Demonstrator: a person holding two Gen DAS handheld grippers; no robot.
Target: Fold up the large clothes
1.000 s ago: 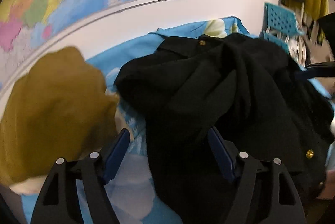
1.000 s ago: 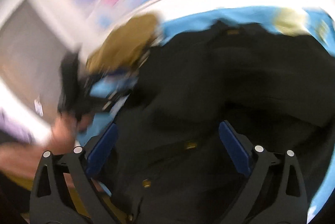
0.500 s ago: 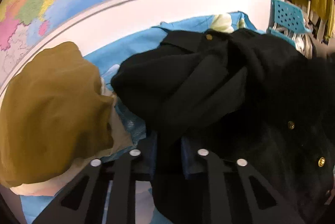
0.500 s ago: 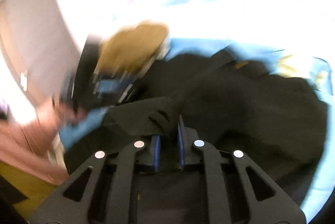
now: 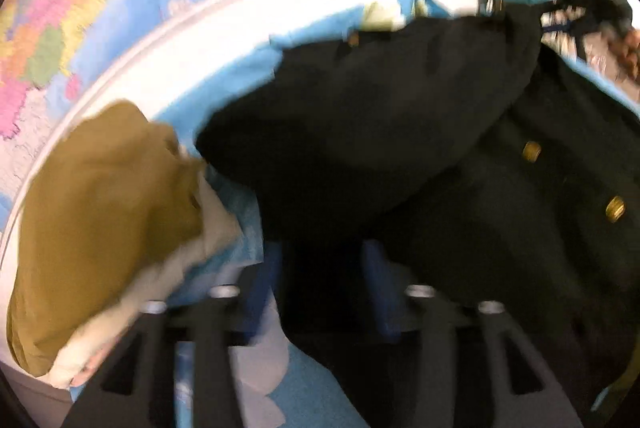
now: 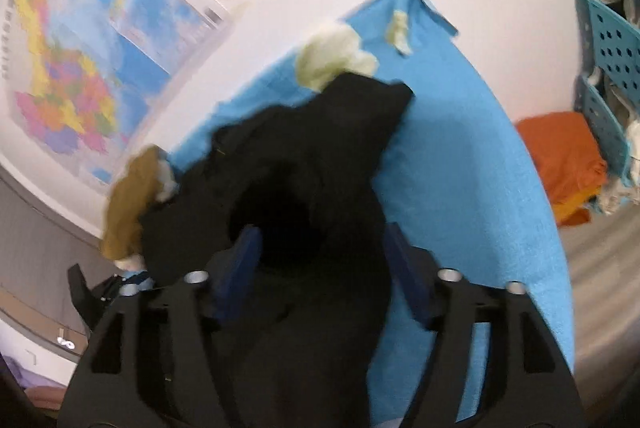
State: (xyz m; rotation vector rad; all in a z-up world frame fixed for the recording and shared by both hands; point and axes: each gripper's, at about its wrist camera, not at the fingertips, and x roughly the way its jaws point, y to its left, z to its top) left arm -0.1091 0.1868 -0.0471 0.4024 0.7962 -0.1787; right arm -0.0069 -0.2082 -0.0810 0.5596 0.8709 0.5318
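Showing a blue-covered table (image 6: 460,156) against the white wall. Lying on it: a black coat (image 5: 400,132) with gold buttons, heaped across the middle; an olive-brown garment (image 5: 100,208) bunched at the left end, touching the coat; pale cream cloth pieces (image 6: 332,58) sitting near the far edge.

Black coat (image 5: 400,132), blue sheet (image 6: 460,156)
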